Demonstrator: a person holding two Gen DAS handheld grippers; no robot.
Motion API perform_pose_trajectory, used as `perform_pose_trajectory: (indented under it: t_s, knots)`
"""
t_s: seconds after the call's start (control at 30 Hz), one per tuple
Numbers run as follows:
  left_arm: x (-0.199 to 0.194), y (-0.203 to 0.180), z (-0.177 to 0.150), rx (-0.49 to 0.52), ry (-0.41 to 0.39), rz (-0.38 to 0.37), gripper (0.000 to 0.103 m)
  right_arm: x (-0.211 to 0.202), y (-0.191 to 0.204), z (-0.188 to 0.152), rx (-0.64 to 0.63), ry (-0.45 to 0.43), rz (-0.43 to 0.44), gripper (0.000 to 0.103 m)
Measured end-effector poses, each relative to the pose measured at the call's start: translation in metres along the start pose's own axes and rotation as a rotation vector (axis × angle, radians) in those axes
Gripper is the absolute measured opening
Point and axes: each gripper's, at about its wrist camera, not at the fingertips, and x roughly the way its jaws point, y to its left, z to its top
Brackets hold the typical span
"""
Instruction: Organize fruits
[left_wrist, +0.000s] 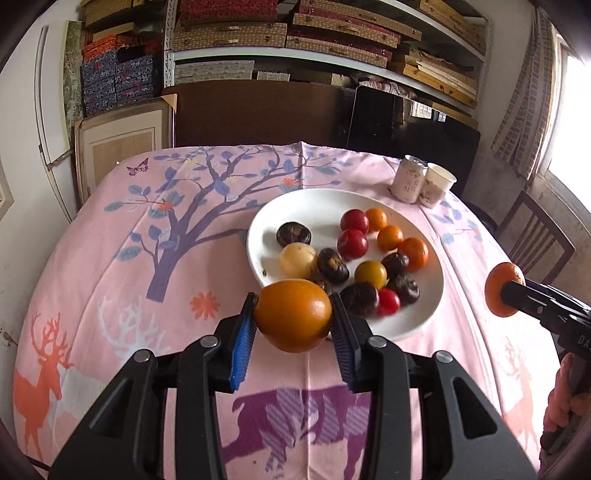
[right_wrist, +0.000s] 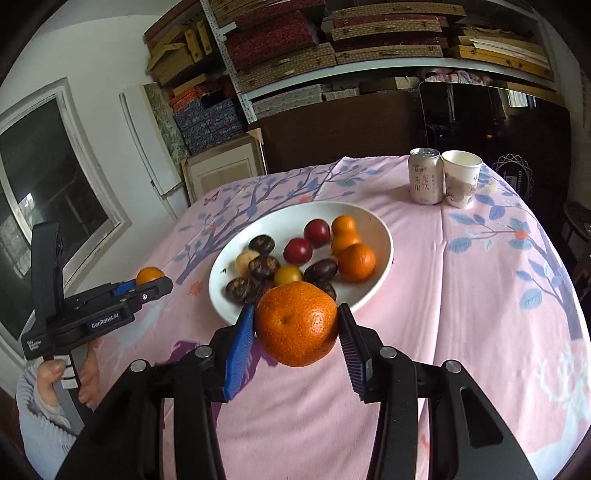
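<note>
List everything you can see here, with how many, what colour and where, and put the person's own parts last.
plate: one, white, middle of the table
fruit on plate: about fourteen, red, orange, yellow, pale and dark brown
held oranges: two, orange, one in each hand-held gripper, above the cloth
can: one, pale pink, far right of the table
paper cup: one, white, beside the can on its right
tablecloth: one, pink with tree and deer prints, covering the table
shelves: stacked boxes, behind the table
chair: one, dark wood, right of the table
left hand-held gripper: black, blue pads, shut on an orange
right hand-held gripper: black, blue pads, shut on an orange
</note>
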Motion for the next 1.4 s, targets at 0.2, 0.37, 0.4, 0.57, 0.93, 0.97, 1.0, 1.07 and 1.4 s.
perform_pose_trajectory:
  t_s: [0.2, 0.37, 0.4, 0.57, 0.93, 0.97, 1.0, 1.07, 1.4]
  knots:
    - [0.057, -0.006, 0.029, 0.008, 0.045, -0.004, 0.038, 0.062, -0.002, 0.043, 0.022, 0.034, -0.041, 0.046]
    - [0.096, -0.014, 0.039, 0.053, 0.057, 0.000, 0.038, 0.116, 0.014, 0.075, -0.023, 0.061, -0.052, 0.046]
    - [0.101, -0.014, 0.040, 0.057, 0.055, -0.001, 0.038, 0.127, 0.019, 0.081, -0.038, 0.065, -0.057, 0.046]
    - [0.116, -0.003, 0.040, 0.052, 0.063, -0.010, 0.045, 0.178, 0.045, 0.097, -0.139, 0.084, -0.102, 0.051]
    - [0.099, 0.008, 0.037, 0.013, 0.030, 0.029, 0.065, 0.152, 0.020, 0.094, 0.016, 0.021, -0.070, 0.070]
    - [0.093, 0.008, 0.034, 0.009, 0.026, 0.034, 0.065, 0.145, 0.014, 0.092, 0.045, 0.028, -0.062, 0.070]
    - [0.087, 0.007, 0.031, 0.005, 0.019, 0.038, 0.065, 0.137, 0.007, 0.088, 0.075, 0.032, -0.057, 0.070]
    - [0.070, 0.007, 0.021, -0.009, -0.003, 0.050, 0.070, 0.119, -0.003, 0.077, 0.111, 0.026, -0.064, 0.072]
    - [-0.016, -0.017, -0.057, 0.001, -0.119, 0.109, 0.092, 0.027, -0.005, -0.022, 0.046, -0.118, -0.176, 0.087]
